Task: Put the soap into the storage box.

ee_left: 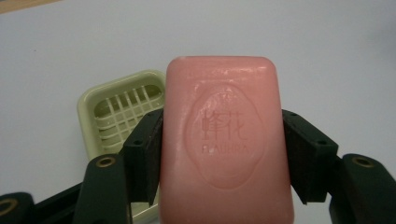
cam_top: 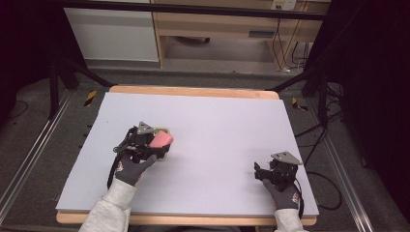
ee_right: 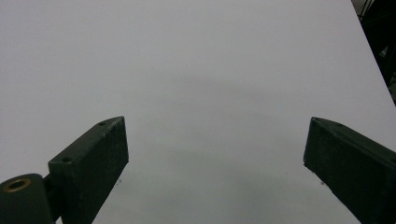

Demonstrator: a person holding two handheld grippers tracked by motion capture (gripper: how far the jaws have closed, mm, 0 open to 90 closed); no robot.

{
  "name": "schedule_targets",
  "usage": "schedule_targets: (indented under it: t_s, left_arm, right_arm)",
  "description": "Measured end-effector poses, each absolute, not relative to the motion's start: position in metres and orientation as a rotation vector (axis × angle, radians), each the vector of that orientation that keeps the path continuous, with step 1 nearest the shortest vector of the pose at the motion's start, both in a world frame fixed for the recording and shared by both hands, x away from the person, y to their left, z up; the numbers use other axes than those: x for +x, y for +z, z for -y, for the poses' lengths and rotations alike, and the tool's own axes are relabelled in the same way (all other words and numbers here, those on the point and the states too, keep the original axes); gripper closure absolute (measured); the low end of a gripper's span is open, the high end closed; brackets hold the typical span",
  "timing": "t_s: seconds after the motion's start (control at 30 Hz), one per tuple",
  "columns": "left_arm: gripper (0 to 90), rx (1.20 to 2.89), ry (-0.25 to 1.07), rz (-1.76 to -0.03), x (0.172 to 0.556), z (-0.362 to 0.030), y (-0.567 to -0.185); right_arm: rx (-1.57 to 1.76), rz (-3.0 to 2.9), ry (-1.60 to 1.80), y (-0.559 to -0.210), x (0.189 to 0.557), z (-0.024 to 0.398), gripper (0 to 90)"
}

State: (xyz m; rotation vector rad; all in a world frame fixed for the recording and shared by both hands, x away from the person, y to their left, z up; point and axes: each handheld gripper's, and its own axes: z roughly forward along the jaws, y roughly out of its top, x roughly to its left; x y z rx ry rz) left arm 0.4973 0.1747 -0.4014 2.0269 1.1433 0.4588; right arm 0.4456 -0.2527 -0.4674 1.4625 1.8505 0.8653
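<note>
Left gripper [cam_top: 157,145], left of centre in the high view: jaws clamped on a pink soap bar [ee_left: 226,140]. Its own view reveals embossed lettering and a pale green soap dish [ee_left: 119,109] behind on the bench [cam_top: 217,125]. Right gripper [cam_top: 261,170], lower right: jaws apart.

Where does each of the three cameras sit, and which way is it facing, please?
High view: above the person's side, looking forward and down on the table; gloved hands and sleeves enter from below.
Left gripper view: rides the left gripper, looking along its jaws at the pink soap and green soap dish.
Right gripper view: rides the right gripper, facing bare tabletop.
Shared: high and left gripper views both show the soap.
</note>
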Motion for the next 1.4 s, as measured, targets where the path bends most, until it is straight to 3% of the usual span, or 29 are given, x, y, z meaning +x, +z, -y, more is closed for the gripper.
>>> schedule_targets:
  t_s: [1.4]
  left_arm:
    - [37.2, 2.019, 0.490, -1.277, 0.542, -0.191, -0.427]
  right_arm:
    - [1.467, -1.849, 0.859, -0.469, 0.448, 0.250, 6.7]
